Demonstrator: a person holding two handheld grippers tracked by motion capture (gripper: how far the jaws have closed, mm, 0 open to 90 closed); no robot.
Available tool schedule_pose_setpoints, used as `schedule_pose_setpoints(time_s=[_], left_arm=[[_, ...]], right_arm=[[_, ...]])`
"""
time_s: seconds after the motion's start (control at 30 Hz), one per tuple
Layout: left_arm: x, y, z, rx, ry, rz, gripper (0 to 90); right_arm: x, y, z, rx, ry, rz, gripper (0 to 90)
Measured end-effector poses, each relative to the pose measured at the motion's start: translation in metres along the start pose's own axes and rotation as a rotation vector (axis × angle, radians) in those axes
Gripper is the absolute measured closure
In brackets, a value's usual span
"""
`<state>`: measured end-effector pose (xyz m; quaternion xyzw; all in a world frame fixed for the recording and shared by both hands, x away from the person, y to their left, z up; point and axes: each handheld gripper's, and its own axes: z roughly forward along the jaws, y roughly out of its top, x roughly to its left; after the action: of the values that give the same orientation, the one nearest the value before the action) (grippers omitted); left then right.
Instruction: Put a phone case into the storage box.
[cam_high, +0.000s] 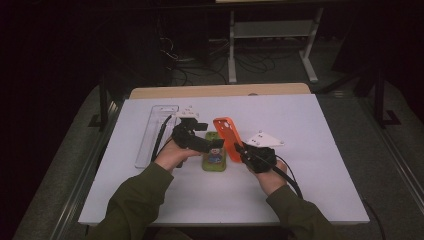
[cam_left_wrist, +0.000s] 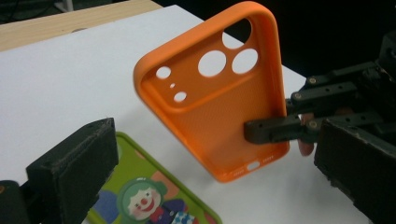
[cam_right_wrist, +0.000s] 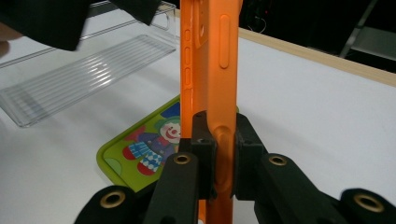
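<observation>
At the far left a clear plastic tray (cam_high: 156, 134) lies idle; the left gripper (cam_high: 202, 141), jaws spread and holding nothing, hovers over the green clown-print phone (cam_high: 214, 158), which lies flat on the white table (cam_high: 310, 150). To its right the right gripper (cam_high: 241, 149) is clamped on the orange phone case (cam_high: 226, 134), held upright. The fitting step looks in hand: next, probably steady the phone and lower the case onto it

Green case (cam_left_wrist: 154, 196) cut off below

No readable text, labels, numbers; green case (cam_left_wrist: 154, 196) bears clown picture only.
</observation>
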<state>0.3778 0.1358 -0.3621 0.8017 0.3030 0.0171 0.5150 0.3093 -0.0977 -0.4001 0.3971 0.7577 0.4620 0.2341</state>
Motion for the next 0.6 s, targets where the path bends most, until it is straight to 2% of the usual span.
schedule_pose_setpoints(time_s=[0.13, 0.33, 0.6], left_arm=[[0.000, 0.002, 0.005, -0.009, -0.009, 0.011, 0.0], [-0.001, 0.005, 0.013, -0.034, -0.020, -0.014, 0.0], [-0.003, 0.007, 0.023, -0.038, -0.024, -0.023, 0.0]], right_arm=[[0.001, 0.000, 0.000, -0.003, 0.006, -0.004, 80.8], [0.002, 0.001, -0.001, -0.008, 0.007, -0.003, 80.8], [0.003, 0.001, -0.002, -0.018, 0.015, -0.002, 80.8]])
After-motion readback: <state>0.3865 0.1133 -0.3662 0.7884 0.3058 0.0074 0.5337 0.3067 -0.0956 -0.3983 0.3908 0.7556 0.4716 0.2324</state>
